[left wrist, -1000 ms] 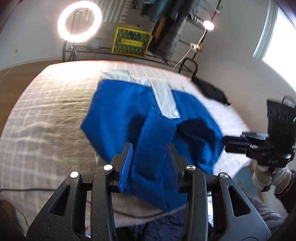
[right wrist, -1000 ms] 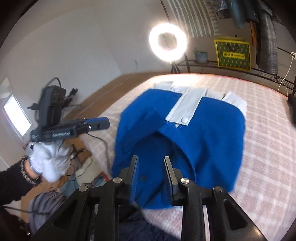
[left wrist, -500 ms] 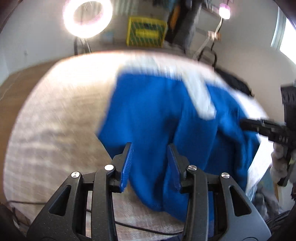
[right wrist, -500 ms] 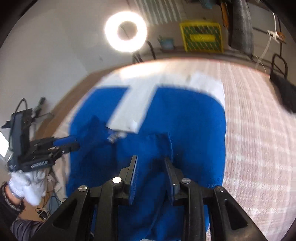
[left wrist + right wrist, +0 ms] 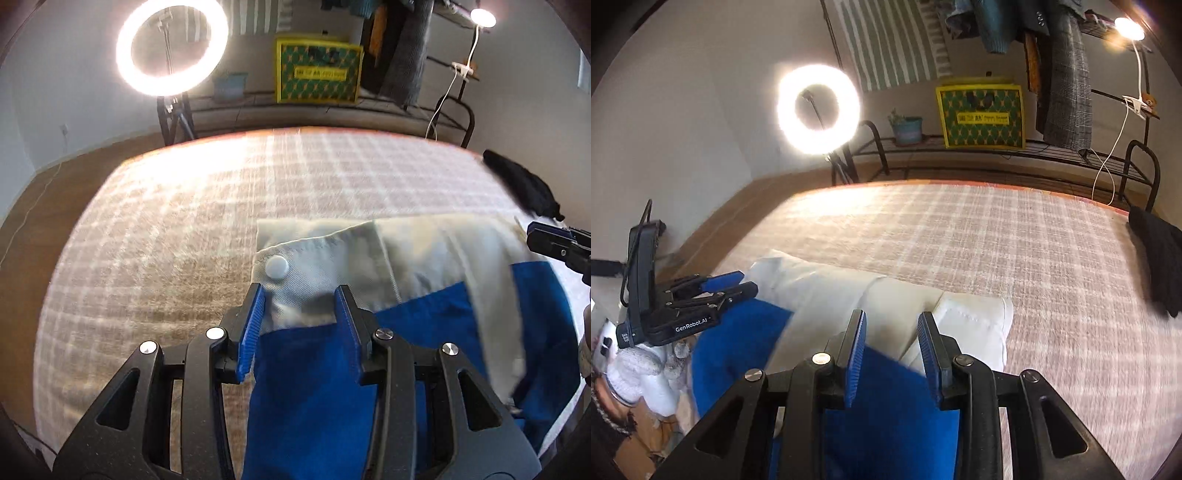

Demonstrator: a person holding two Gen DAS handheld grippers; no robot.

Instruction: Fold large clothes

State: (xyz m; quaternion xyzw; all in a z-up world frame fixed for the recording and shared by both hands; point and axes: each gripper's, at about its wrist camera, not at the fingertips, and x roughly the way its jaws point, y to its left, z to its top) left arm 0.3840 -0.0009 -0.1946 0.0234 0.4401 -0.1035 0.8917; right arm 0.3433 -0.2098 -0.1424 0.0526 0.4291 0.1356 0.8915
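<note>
Gripping blue cloth between its pads, each gripper, left [image 5: 300, 325] and right [image 5: 892, 354], holds the garment [image 5: 886, 413] at the near edge of the bed [image 5: 997, 240], its white band [image 5: 369, 254] lying beyond the fingertips. Whether the pads press firmly I cannot tell.
</note>
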